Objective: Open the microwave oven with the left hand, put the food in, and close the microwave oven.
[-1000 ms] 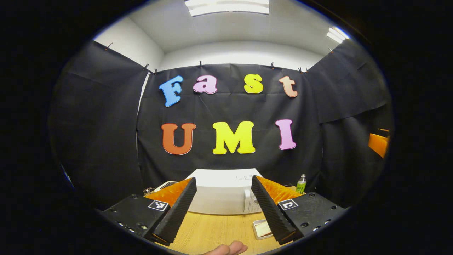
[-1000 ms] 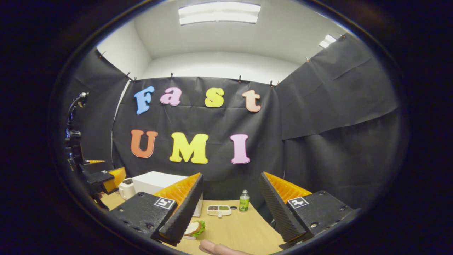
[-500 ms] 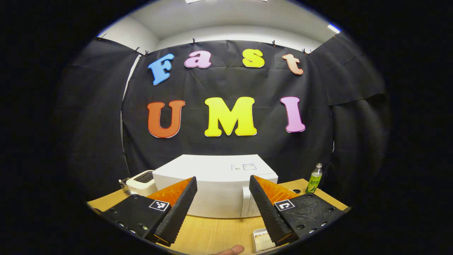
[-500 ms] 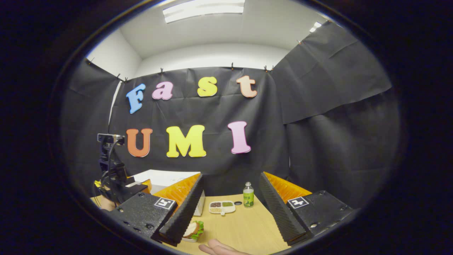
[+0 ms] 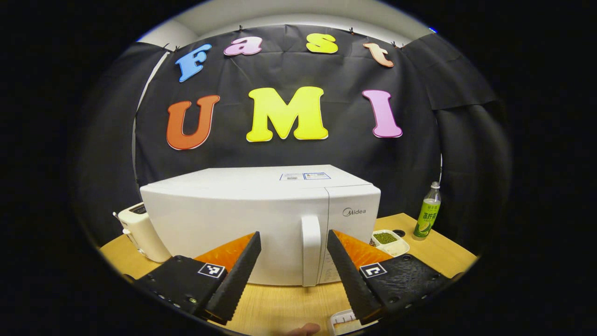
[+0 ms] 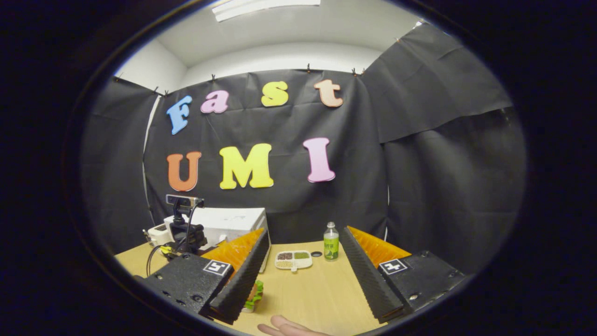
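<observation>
The white microwave stands with its door shut in the left gripper view, its vertical handle at the door's right side. My left gripper is open just in front of it, and the handle shows between the fingers, apart from both. In the right gripper view, the right gripper is open above the table. A sandwich with green lettuce lies half hidden behind its left finger. The microwave shows farther left, with the left gripper's camera mount in front of it.
A white toaster stands left of the microwave. To its right are a divided tray of seeds and a green bottle. A white dish's edge lies near the wooden table's front. A person's fingers show below.
The left gripper has moved forward toward the microwave, which now looks much larger, with its handle between the fingers. The right gripper has tilted down a little. Both stay open.
</observation>
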### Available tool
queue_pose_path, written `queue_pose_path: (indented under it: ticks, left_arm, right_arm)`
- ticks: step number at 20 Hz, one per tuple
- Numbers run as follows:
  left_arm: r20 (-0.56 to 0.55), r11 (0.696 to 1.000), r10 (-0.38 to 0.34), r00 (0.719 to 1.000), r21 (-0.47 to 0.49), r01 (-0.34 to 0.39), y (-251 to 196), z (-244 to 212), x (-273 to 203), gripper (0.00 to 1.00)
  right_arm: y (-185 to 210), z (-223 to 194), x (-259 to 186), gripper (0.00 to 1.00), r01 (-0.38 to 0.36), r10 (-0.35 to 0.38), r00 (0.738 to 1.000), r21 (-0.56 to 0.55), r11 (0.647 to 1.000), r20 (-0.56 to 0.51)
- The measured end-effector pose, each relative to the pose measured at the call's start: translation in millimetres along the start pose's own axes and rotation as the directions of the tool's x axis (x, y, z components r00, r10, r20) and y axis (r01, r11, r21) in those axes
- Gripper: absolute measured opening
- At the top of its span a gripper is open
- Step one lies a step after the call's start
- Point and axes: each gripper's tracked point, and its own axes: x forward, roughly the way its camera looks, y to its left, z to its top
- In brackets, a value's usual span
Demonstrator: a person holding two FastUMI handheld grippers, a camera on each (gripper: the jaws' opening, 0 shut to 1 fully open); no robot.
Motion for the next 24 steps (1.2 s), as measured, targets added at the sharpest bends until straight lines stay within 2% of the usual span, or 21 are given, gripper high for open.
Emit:
queue_pose_path:
  ticks: [1, 2, 3, 4, 7, 8, 9, 10, 11, 12, 13, 14, 15, 16, 17, 18, 19, 21, 22, 23, 24]
  left_arm:
    - [-0.006, 1.0, 0.0, 1.0, -0.001, 0.0, -0.7, -4.6, 3.7, 0.75]
    - [-0.002, 1.0, -0.008, 1.0, 0.004, 0.008, -2.7, -7.1, 7.4, 0.83]
    - [-0.001, 1.0, -0.017, 1.0, 0.004, 0.017, -5.5, -9.1, 11.1, 0.82]
    - [-0.001, 1.0, -0.027, 1.0, -0.001, 0.027, -8.2, -11.9, 15.6, 0.82]
    - [-0.007, 0.999, -0.028, 1.0, -0.031, 0.028, -6.1, -20.8, 26.7, 0.77]
    - [-0.012, 1.0, -0.004, 1.0, -0.027, 0.004, 0.5, -23.4, 30.1, 0.76]
    - [-0.005, 1.0, 0.014, 1.0, -0.025, -0.014, 3.2, -23.2, 28.5, 0.75]
    - [0.018, 0.999, 0.021, 1.0, -0.026, -0.02, 2.5, -20.6, 30.7, 0.66]
    - [0.008, 1.0, 0.024, 1.0, -0.015, -0.024, 2.1, -23.8, 32.1, 0.69]
    - [0.02, 1.0, 0.029, 0.999, -0.004, -0.029, 2.2, -23.6, 31.9, 0.62]
    - [0.015, 0.999, 0.029, 0.999, 0.012, -0.03, 2.5, -25.2, 32.7, 0.7]
    - [0.015, 0.999, 0.031, 0.999, 0.02, -0.032, 3.5, -25.7, 32.2, 0.7]
    - [0.014, 0.999, 0.028, 1.0, 0.022, -0.028, 3.6, -25.8, 32.6, 0.63]
    - [0.003, 1.0, 0.024, 1.0, 0.019, -0.024, 2.0, -26.7, 31.8, 0.69]
    - [-0.009, 0.999, 0.025, 1.0, 0.038, -0.024, 2.4, -27.0, 31.3, 0.68]
    - [-0.015, 0.998, 0.024, 1.0, 0.051, -0.023, 1.9, -27.4, 31.6, 0.58]
    - [-0.022, 0.999, -0.015, 1.0, 0.05, 0.016, -5.4, -28.7, 32.2, 0.65]
    - [-0.027, 0.999, -0.039, 0.999, 0.021, 0.04, -16.4, -29.0, 34.7, 0.19]
    - [-0.023, 0.999, -0.036, 0.999, 0.015, 0.037, -13.2, -28.2, 33.7, 0.19]
    - [-0.033, 0.999, -0.042, 0.999, 0.004, 0.043, -12.5, -30.3, 29.7, 0.12]
    - [-0.02, 0.999, -0.051, 0.999, 0.003, 0.051, -13.6, -27.3, 28.6, 0.12]
  right_arm:
    - [-2.2, -3.4, 0.7, 0.92, 0.001, -0.001, 1.0, -0.002, 1.0, -0.005]
    - [-3.3, -5.3, 0.1, 0.92, -0.001, 0.001, 1.0, 0.0, 1.0, -0.002]
    - [-4.7, -6.0, 0.0, 1.0, -0.002, 0.002, 1.0, 0.003, 1.0, 0.001]
    - [-7.2, -8.4, -0.1, 0.92, 0.0, 0.0, 1.0, 0.008, 1.0, 0.002]
    - [-13.6, -15.8, 0.4, 0.92, 0.009, -0.009, 1.0, 0.015, 1.0, -0.006]
    - [-15.6, -18.7, 0.4, 1.0, 0.013, -0.012, 1.0, 0.016, 1.0, -0.008]
    - [-18.3, -20.7, 1.0, 0.92, 0.017, -0.017, 1.0, 0.017, 1.0, -0.01]
    - [-21.4, -21.0, 0.8, 0.92, 0.022, -0.022, 1.0, 0.017, 1.0, -0.011]
    - [-24.3, -21.8, 0.8, 0.92, 0.026, -0.026, 1.0, 0.018, 1.0, -0.009]
    - [-26.5, -22.7, 0.7, 1.0, 0.031, -0.031, 0.999, 0.018, 0.999, -0.009]
    - [-28.2, -24.3, 1.2, 0.92, 0.036, -0.036, 0.999, 0.019, 0.999, -0.013]
    - [-28.9, -26.6, 1.3, 0.92, 0.037, -0.037, 0.999, 0.02, 0.999, -0.019]
    - [-28.7, -28.5, 1.4, 0.92, 0.035, -0.034, 0.999, 0.023, 0.999, -0.025]
    - [-27.6, -29.1, 1.5, 0.92, 0.03, -0.03, 0.999, 0.027, 0.999, -0.028]
    - [-26.4, -29.0, 0.8, 0.92, 0.024, -0.023, 0.999, 0.03, 0.999, -0.028]
    - [-25.7, -29.3, 1.0, 1.0, 0.02, -0.019, 0.999, 0.033, 0.999, -0.027]
    - [-26.2, -29.7, 0.6, 0.92, 0.021, -0.02, 0.999, 0.035, 0.999, -0.029]
    - [-28.9, -31.8, -0.8, 0.92, 0.029, -0.028, 0.999, 0.035, 0.999, -0.033]
    - [-29.4, -31.7, -2.9, 0.92, 0.032, -0.031, 0.999, 0.034, 0.999, -0.032]
    - [-29.6, -30.8, -5.2, 1.0, 0.035, -0.035, 0.999, 0.033, 0.999, -0.03]
    - [-31.0, -30.2, -7.0, 0.92, 0.038, -0.037, 0.999, 0.032, 0.999, -0.026]
